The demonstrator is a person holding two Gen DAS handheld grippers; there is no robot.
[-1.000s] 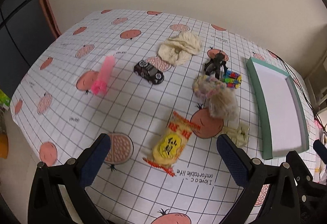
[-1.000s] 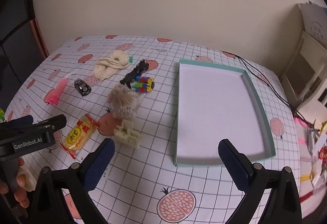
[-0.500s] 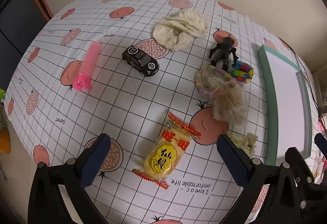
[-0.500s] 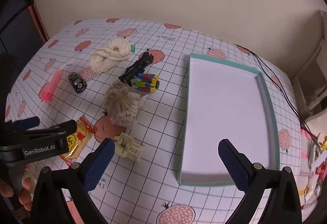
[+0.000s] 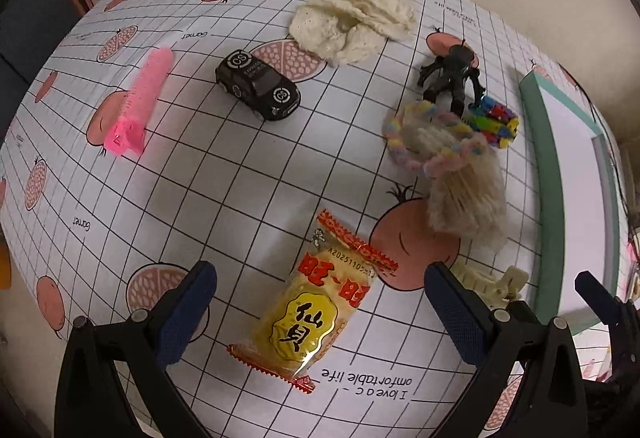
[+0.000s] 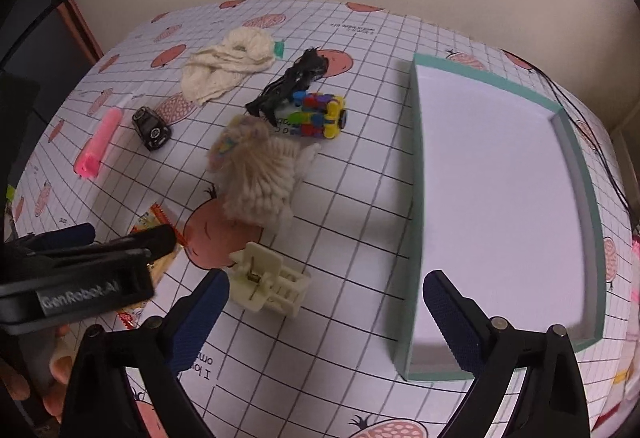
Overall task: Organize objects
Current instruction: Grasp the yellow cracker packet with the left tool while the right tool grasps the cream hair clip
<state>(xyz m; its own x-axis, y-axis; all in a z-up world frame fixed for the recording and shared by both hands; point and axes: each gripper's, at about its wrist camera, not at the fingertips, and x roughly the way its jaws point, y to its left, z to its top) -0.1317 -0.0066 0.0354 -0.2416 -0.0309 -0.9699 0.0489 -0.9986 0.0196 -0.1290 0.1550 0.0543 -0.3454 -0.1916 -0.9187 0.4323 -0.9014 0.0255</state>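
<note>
Both grippers are dropping closer to the table than a second ago, and the snack packet is now lying between the left gripper's (image 5: 320,302) spread, empty fingers. That yellow snack packet (image 5: 320,312) is showing red Chinese characters and a printed code starting "V2025"; beside it the tablecloth (image 5: 224,198) is reading "I love a comfortable life", and "Garnet" further out. The right gripper (image 6: 326,308) is also hanging wide open, holding nothing, with a cream hair clip (image 6: 270,284) just ahead of its left finger. In its view the left gripper's side is reading "GenRobot.AI". Beyond are lying a fluffy pouch (image 5: 460,194), black toy car (image 5: 258,84) marked "CS", pink comb (image 5: 138,104), and the teal tray (image 6: 416,198) to the right.
</note>
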